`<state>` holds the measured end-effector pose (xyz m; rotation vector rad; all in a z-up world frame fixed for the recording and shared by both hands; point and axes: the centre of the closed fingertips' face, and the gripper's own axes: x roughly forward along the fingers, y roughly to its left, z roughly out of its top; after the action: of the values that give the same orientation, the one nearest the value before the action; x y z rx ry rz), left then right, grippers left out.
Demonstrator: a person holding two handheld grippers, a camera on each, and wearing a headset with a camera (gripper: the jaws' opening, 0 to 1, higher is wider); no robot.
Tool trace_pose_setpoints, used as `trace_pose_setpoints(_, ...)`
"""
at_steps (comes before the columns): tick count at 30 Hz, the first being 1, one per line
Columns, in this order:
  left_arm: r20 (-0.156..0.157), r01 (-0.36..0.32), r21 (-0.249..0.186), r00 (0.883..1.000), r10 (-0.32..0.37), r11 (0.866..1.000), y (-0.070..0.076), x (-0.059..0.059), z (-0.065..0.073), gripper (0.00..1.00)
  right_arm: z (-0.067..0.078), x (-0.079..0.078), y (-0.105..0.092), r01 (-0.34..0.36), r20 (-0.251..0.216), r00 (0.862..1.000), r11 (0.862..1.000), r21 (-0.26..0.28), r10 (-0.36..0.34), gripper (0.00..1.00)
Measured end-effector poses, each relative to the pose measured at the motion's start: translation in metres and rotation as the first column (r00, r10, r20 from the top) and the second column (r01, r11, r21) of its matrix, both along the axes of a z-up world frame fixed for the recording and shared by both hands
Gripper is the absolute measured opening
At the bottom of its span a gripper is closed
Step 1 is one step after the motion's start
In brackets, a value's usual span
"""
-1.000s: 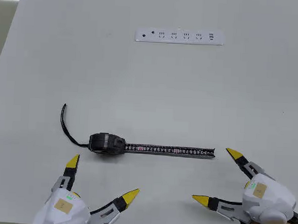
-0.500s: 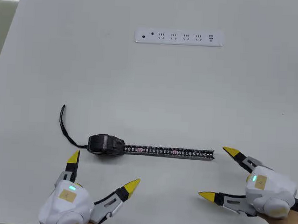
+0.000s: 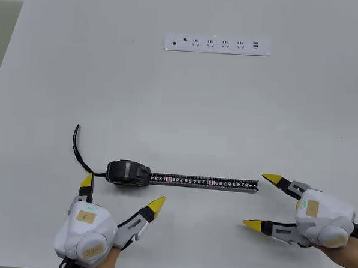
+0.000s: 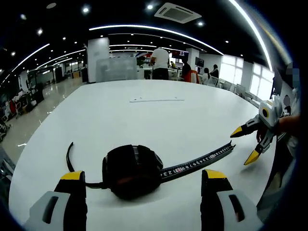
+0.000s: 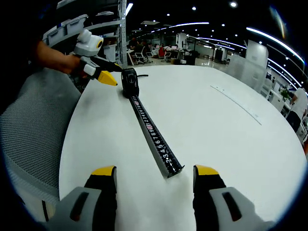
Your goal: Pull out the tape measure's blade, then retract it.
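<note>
A black tape measure case lies on the white table with its wrist strap curling off to the left. Its dark blade lies pulled out flat to the right, ending in a hook. My left gripper is open, its yellow tips just short of the case, one on each side. My right gripper is open too, its tips flanking the blade's hook end without touching it.
A white power strip lies flat at the far side of the table. The table's left edge drops to the floor. In the gripper views, people and desks stand in the office beyond.
Both grippers have crept in: the left one toward the case, the right one up and left toward the blade's hook end. The tape measure has stayed put.
</note>
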<state>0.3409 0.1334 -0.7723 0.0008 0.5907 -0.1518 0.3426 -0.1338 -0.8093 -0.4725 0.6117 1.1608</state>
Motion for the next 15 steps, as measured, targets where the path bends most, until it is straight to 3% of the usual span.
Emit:
trace_pose_setpoints(9, -0.007, -0.048, 0.006, 0.999, 0.048, 0.999, 0.004, 0.011, -0.004, 0.92, -0.003, 0.011, -0.003, -0.065, 0.015, 0.998, 0.998, -0.019, 0.065, 0.50)
trace_pose_setpoints(15, -0.033, -0.064, 0.005, 0.997, 0.064, 0.998, 0.005, 0.015, -0.009, 0.86, -0.009, 0.016, -0.002, -0.113, 0.009, 0.994, 0.993, -0.041, 0.113, 0.32)
